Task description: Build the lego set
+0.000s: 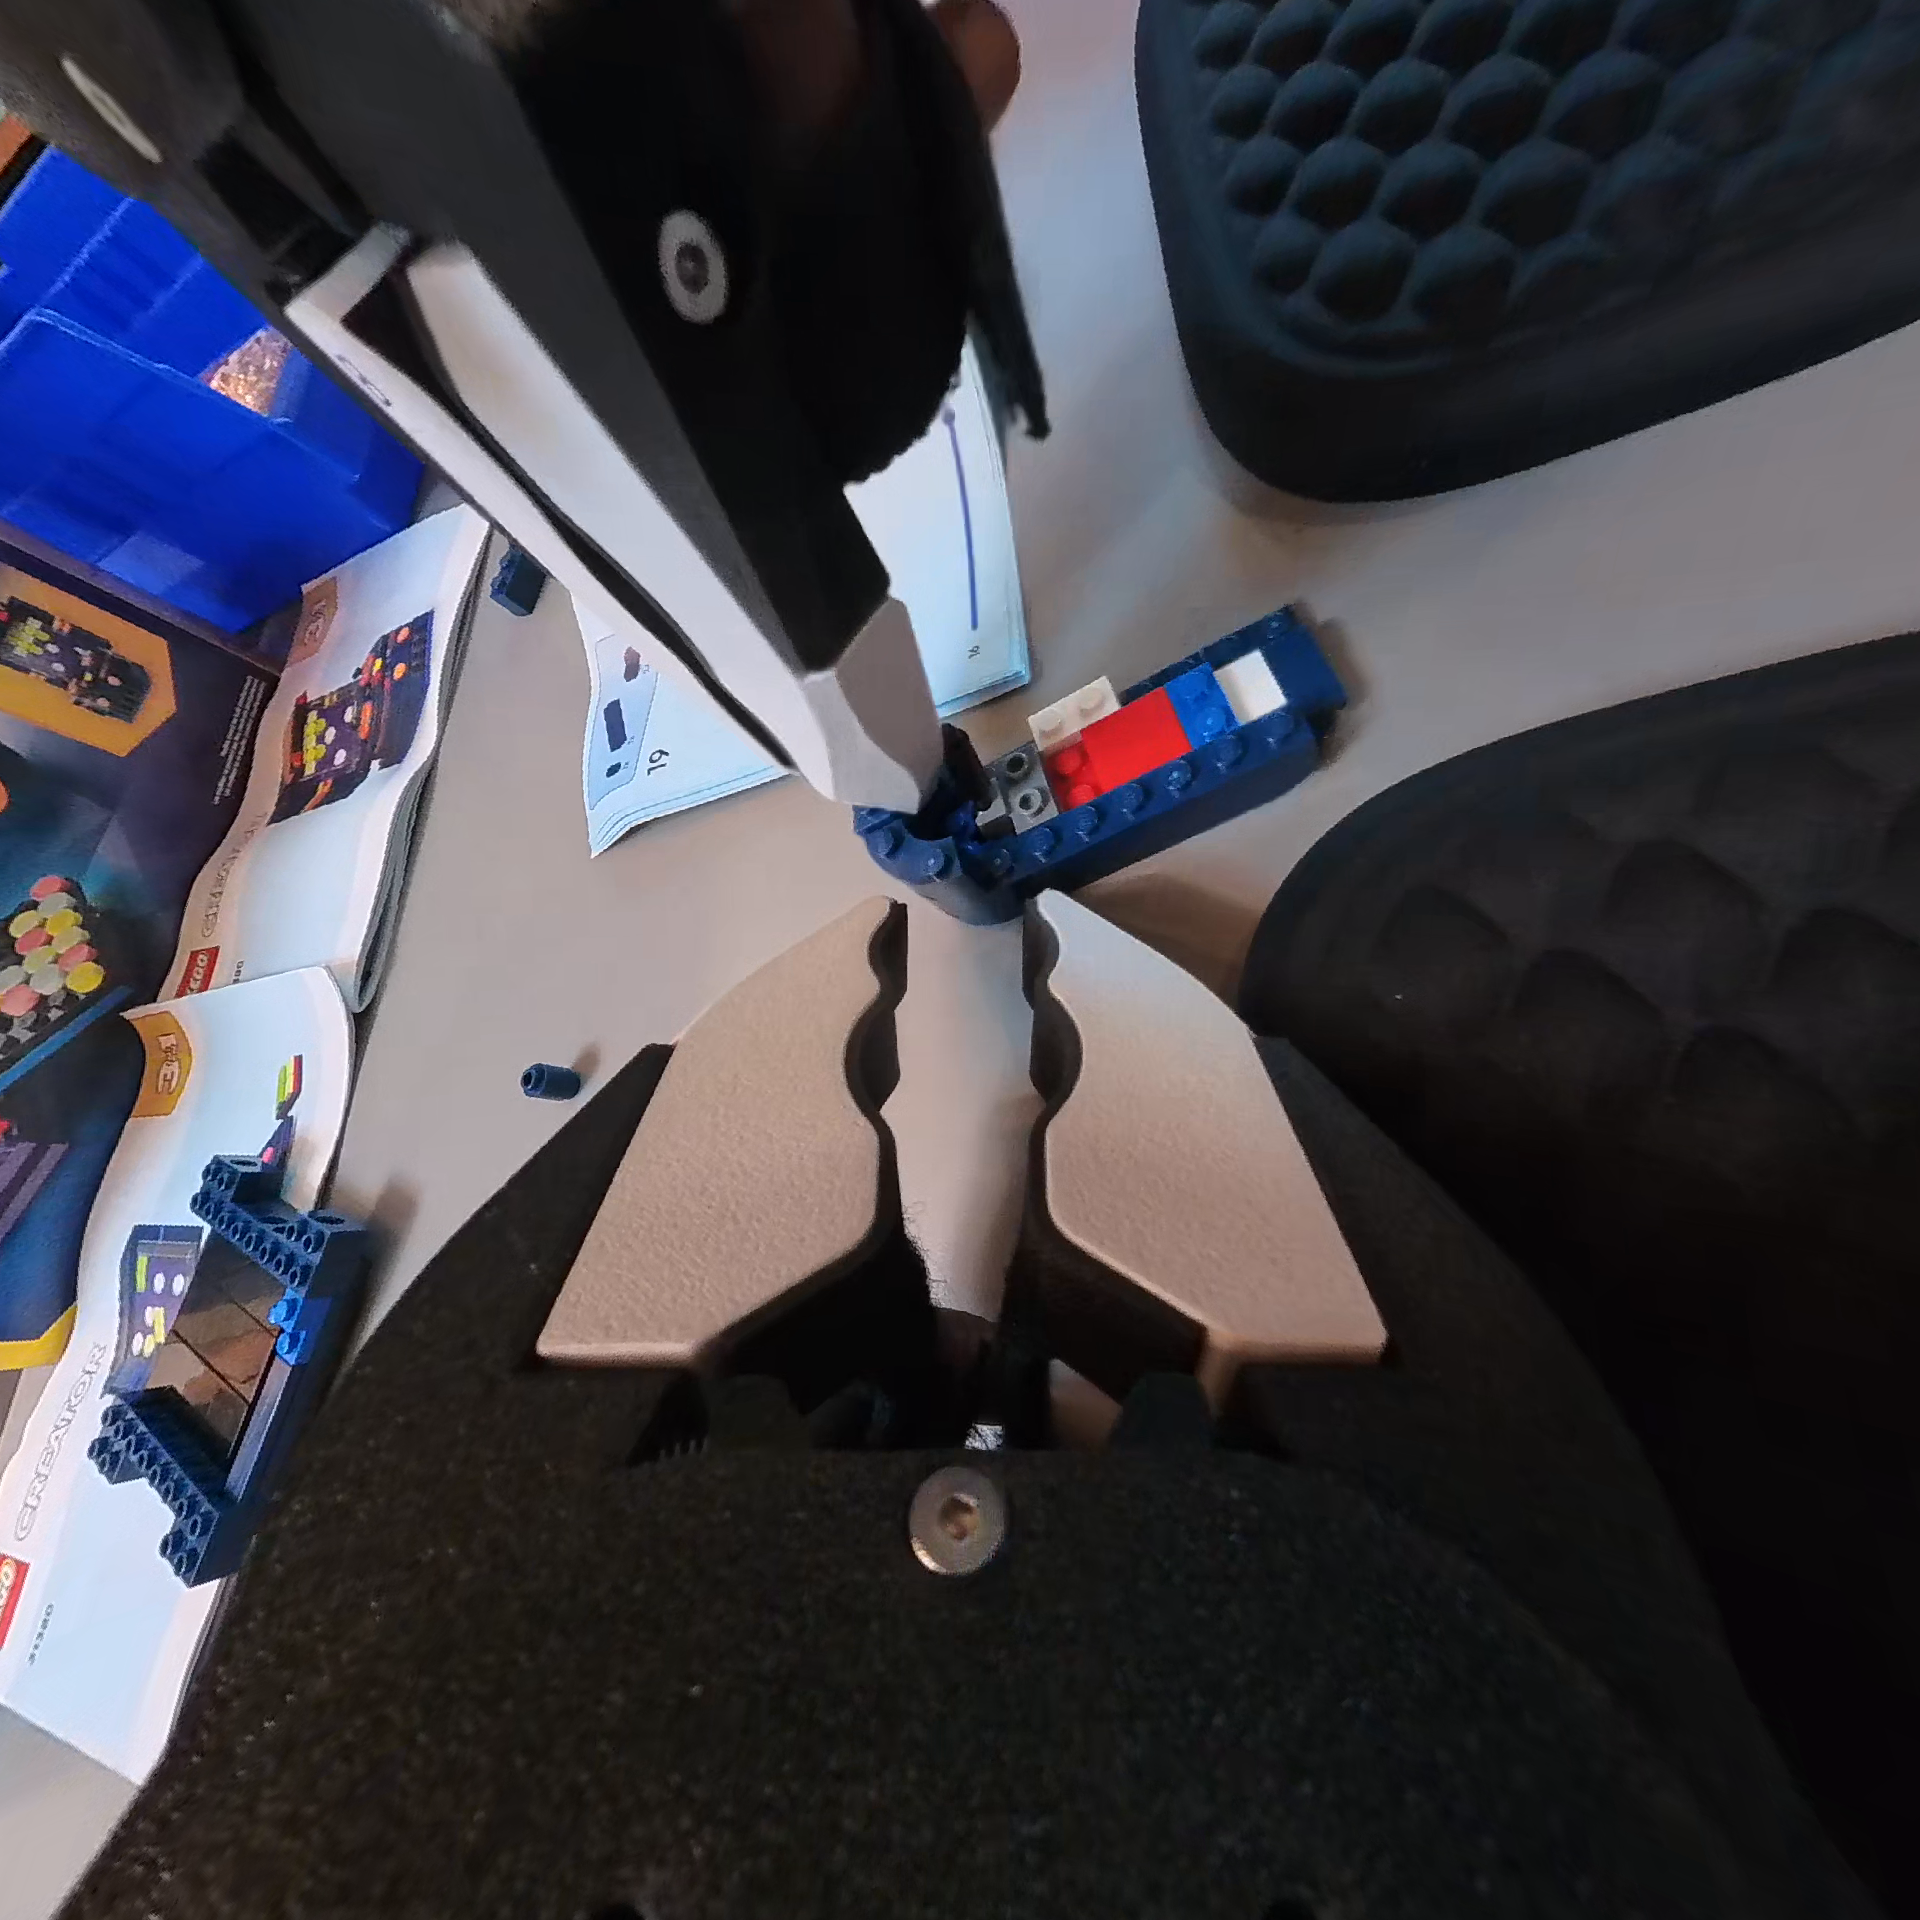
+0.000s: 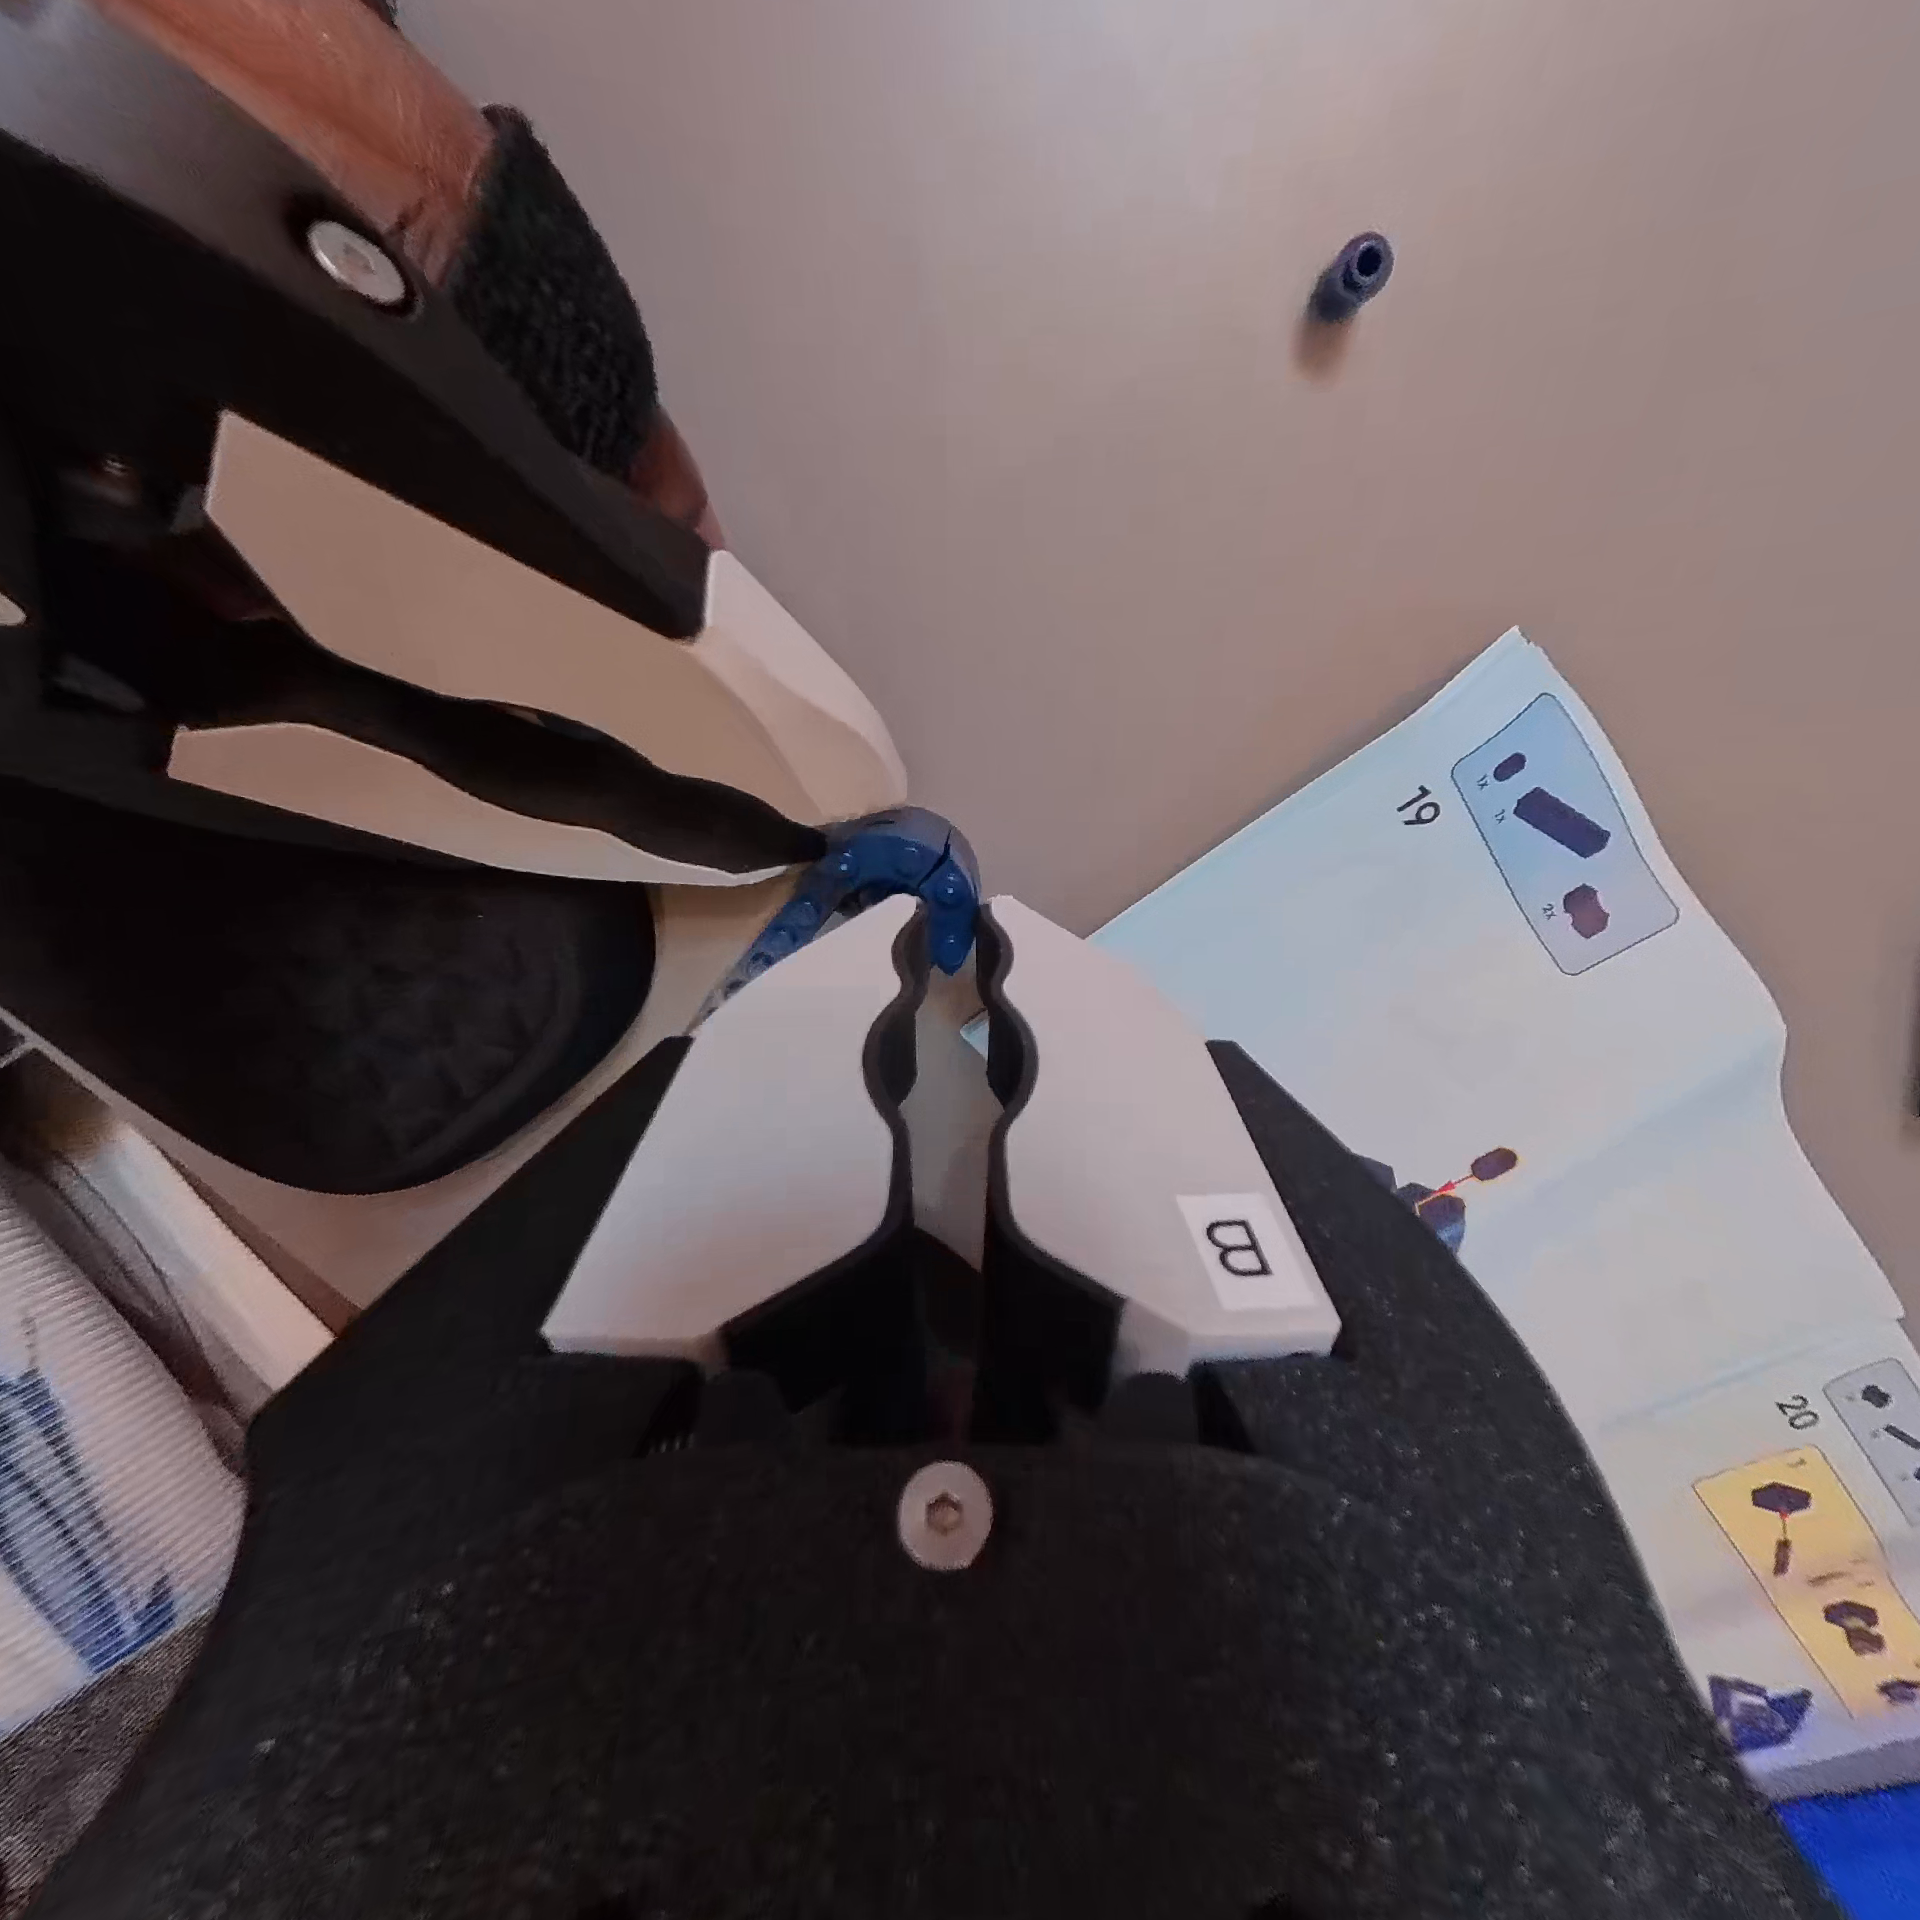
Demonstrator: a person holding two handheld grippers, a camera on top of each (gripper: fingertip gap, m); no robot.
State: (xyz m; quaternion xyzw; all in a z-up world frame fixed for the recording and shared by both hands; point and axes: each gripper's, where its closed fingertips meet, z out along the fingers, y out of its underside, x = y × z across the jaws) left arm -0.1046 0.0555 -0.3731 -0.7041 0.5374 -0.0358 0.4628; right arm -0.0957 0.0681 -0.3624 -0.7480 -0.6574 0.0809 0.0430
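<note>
Bricks on the bench point(image 1: 1143, 540), both tools clamped on a dark blue curved-end model point(image 1: 1101, 821), left tool point(image 1: 966, 914) pinching its rounded end, right tool point(image 2: 951, 920) gripping the studded curved wall, open booklet point(image 2: 1455, 987) beside.

Two grippers: left gripper point(image 1: 964, 914), right gripper point(image 1: 940, 774). One dark blue brick model point(image 1: 1143, 769). One open instruction booklet point(image 2: 1507, 997), two closed booklets point(image 1: 353, 748). Two black dimpled pads point(image 1: 1558, 208). One small loose blue cylinder piece point(image 1: 551, 1081). One blue bin point(image 1: 156, 416).
</note>
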